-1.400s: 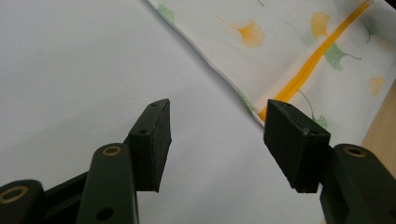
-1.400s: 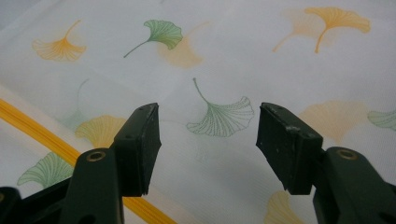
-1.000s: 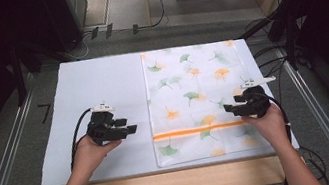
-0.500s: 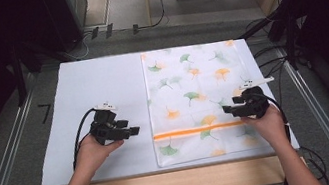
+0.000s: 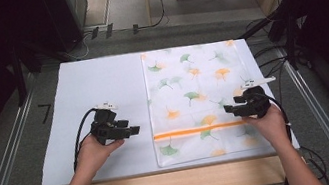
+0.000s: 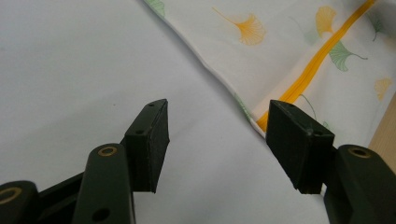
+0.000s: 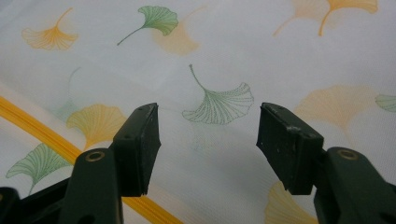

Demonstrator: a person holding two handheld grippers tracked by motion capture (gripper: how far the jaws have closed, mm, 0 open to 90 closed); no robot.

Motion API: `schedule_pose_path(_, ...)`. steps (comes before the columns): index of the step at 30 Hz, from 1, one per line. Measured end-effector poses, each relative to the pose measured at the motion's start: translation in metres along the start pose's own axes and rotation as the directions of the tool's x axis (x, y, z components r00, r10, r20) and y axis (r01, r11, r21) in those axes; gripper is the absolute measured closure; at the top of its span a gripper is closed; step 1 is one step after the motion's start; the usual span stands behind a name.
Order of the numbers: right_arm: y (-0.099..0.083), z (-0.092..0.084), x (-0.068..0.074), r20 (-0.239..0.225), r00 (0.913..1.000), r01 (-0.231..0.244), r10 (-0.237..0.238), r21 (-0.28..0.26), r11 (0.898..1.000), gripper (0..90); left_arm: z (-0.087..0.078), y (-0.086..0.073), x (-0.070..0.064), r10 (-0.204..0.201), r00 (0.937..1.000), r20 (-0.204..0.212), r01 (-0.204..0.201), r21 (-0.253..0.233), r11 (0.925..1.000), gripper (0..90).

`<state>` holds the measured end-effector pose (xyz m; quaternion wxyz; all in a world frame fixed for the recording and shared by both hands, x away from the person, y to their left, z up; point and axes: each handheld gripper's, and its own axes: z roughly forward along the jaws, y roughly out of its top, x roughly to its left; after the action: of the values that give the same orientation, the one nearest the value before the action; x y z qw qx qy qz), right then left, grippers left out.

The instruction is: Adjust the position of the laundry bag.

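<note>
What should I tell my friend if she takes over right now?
Left tool: open, empty, over the bare white mat beside the leaf-print cloth's left edge; its jaws have just been opening.
Right tool: open, empty, above the cloth near its right side.
Cloth: lying flat on the mat's right half, orange stripe near the front edge.
Done: cloth spread out.
Left: nothing is gripped yet; probably grab the edges next.

I can read one mark: a black "7" (image 5: 46,112) on the grey floor left of my table.
</note>
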<state>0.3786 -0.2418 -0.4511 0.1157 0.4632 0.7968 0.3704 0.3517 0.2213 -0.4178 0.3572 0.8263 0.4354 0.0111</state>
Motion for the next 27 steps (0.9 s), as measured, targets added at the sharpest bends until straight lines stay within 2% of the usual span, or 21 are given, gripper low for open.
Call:
schedule_pose_path(6, 0.000, -0.002, 0.000, 0.003, 1.0000, -0.006, 0.006, -0.007, 1.000, 41.0, 0.003, 0.001, -0.003, -0.004, 1.0000, -0.004, 0.004, 0.008, 1.0000, 42.1)
schedule_pose_path(12, -0.005, -0.007, -0.003, 0.019, 0.9997, -0.014, 0.014, -0.006, 1.000, 41.3, 0.008, 0.006, -0.006, 0.012, 0.9999, 0.004, -0.012, 0.003, 0.9999, 42.9)
schedule_pose_path(20, -0.016, -0.014, -0.009, 0.052, 0.9982, -0.030, 0.029, 0.015, 0.999, 42.9, 0.026, 0.014, -0.015, 0.046, 0.9987, 0.019, -0.047, 0.035, 0.9983, 43.8)
schedule_pose_path(24, -0.023, -0.020, -0.016, 0.073, 0.9962, -0.049, 0.049, 0.005, 0.999, 43.5, 0.041, 0.018, -0.018, 0.030, 0.9991, 0.030, -0.032, 0.065, 0.9974, 43.6)
schedule_pose_path(27, -0.027, -0.025, -0.022, 0.094, 0.9930, -0.072, 0.072, 0.002, 0.997, 43.8, 0.049, 0.020, -0.018, 0.037, 0.9991, 0.022, -0.039, 0.082, 0.9959, 43.6)
